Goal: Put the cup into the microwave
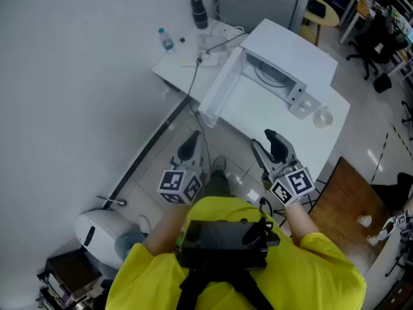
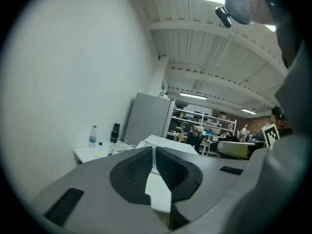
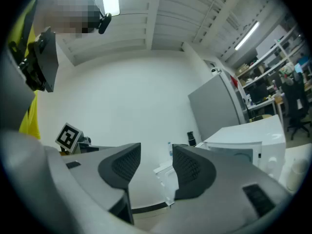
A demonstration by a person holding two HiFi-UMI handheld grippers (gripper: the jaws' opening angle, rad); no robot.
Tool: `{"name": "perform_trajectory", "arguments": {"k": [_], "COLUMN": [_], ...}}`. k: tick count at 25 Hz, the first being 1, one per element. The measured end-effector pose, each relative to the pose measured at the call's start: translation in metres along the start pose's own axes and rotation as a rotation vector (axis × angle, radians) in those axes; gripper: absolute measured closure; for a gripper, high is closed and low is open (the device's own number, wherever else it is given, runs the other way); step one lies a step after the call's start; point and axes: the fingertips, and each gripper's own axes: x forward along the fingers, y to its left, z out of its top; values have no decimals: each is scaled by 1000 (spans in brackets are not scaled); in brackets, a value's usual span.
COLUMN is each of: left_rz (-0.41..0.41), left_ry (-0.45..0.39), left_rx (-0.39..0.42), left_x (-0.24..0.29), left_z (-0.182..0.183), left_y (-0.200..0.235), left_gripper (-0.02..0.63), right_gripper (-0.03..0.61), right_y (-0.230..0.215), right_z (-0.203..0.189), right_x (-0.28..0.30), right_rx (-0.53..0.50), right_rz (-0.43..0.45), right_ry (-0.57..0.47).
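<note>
A white microwave (image 1: 284,63) stands on a white table (image 1: 310,141) with its door (image 1: 219,89) swung open to the left. A small clear cup (image 1: 322,117) sits on the table just right of the microwave. My left gripper (image 1: 193,139) hangs off the table's near left side, its jaws shut with nothing between them. My right gripper (image 1: 263,141) hovers over the table's near edge, open and empty, well short of the cup. In the right gripper view the microwave (image 3: 246,145) and its door (image 3: 165,177) lie ahead beyond the right gripper (image 3: 156,162). In the left gripper view the left gripper (image 2: 153,155) shows closed.
A water bottle (image 1: 166,39), a black flask (image 1: 199,12) and cables lie on the far table part behind the microwave. A white appliance (image 1: 103,234) stands on the floor at lower left. A wooden board (image 1: 345,205) lies right of the table. Office chairs stand at upper right.
</note>
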Motion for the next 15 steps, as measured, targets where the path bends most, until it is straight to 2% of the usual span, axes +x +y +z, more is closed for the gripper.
{"name": "perform_trajectory", "arguments": {"k": [3,5,7,11,13,14,15], "left_rz": [-82,-124,-194,-389,-444,-467,-488], "left_ry": [-3,11,42,123,159,174,189], "left_rx": [19,70,104,130,139,134,129], "left_x": [60,98,132,184,206,215,224], "left_z": [22,28,25,9,-2,-8,-14], "left_y": [-2,-8,-18,-49,-64,-72,-80], "left_gripper": [601,601,601,601,601,601,601], "right_gripper": [364,273,270,270,259,218,216], "right_y": [-45,-84,-122,-184,-214,-229,-243], "right_z": [15,20,20,11,2,-4,-12], "right_x": [34,46,40,1,-17,-26,-35], "right_rx": [-21,-11,5,32,45,57,66], "right_rz": [-75,-157,-295,-600,-704,-746,-788], "right_ry": [-19,-22,-39,-76,-63,-54,-43]}}
